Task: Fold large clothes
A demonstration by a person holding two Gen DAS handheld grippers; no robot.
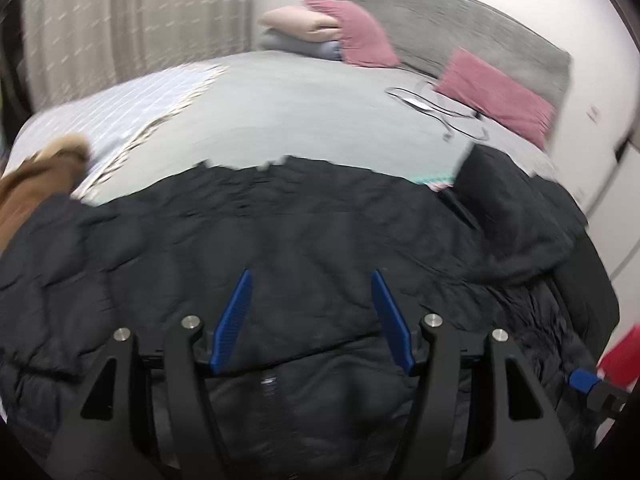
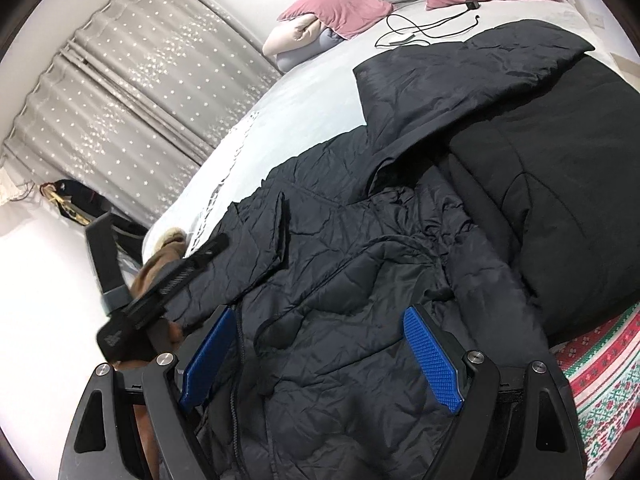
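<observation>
Right wrist view: dark puffer jacket (image 2: 360, 280) sprawled lengthwise ahead of right gripper (image 2: 320, 356), jaws spread, empty; left gripper (image 1: 312, 320) likewise spread above it.

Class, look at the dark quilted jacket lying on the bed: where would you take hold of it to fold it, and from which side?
A judgement: grip the quilted jacket at its loose sleeve flap on the curtain side, coming from the foot of the bed. That edge lies raised and free, so thin fingers can slip under it. The left claw hangs open above the jacket.
</observation>
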